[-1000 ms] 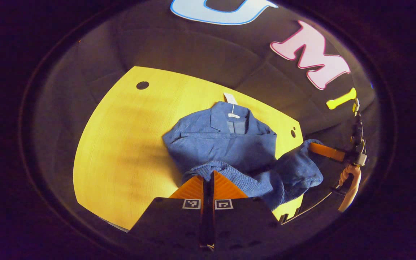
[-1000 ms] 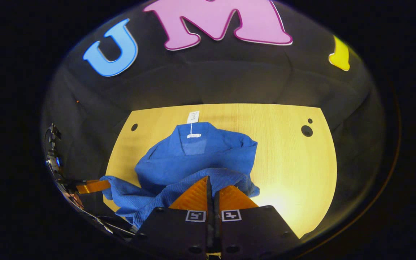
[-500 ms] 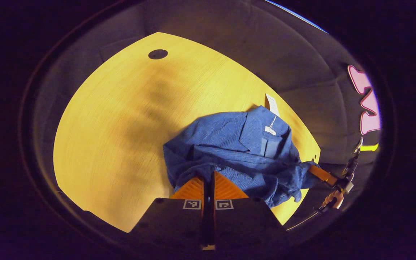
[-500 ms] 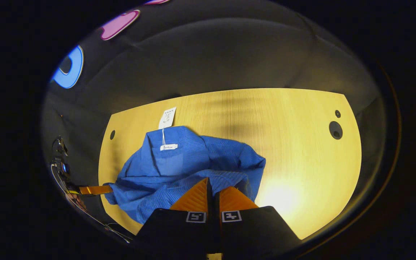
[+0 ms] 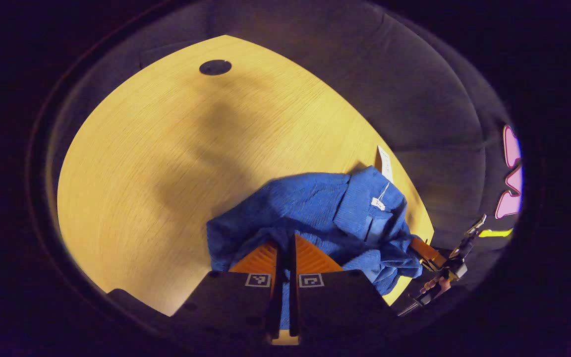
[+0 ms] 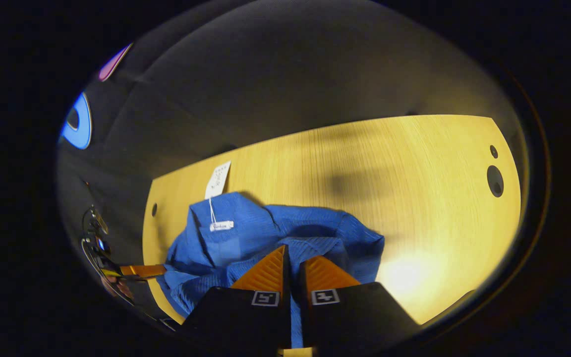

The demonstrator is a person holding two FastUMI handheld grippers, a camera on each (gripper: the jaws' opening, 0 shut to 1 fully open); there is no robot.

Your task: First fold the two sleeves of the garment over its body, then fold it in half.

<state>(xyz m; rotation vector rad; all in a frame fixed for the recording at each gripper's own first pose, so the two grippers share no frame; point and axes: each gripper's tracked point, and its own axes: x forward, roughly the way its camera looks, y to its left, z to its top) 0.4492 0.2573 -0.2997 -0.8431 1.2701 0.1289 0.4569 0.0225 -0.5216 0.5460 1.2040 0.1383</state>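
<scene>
Left gripper view, both grippers' fingers still clamped on garment (image 5: 315, 208), hem carried nearer collar, table (image 5: 142, 163).

A blue garment (image 5: 315, 208) of ribbed, matt knitted cloth lies bunched on a table (image 5: 156, 163) of pale, smooth wood with fine grain. A white paper tag (image 6: 217, 179) hangs from its collar. The booth wall behind is matt black cloth.

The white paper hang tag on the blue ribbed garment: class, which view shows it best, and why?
The right gripper view: the white paper hang tag lies broad on the yellow wooden table, its string running down to the blue ribbed garment. In the left gripper view the tag appears narrow, at the garment's far edge.
</scene>
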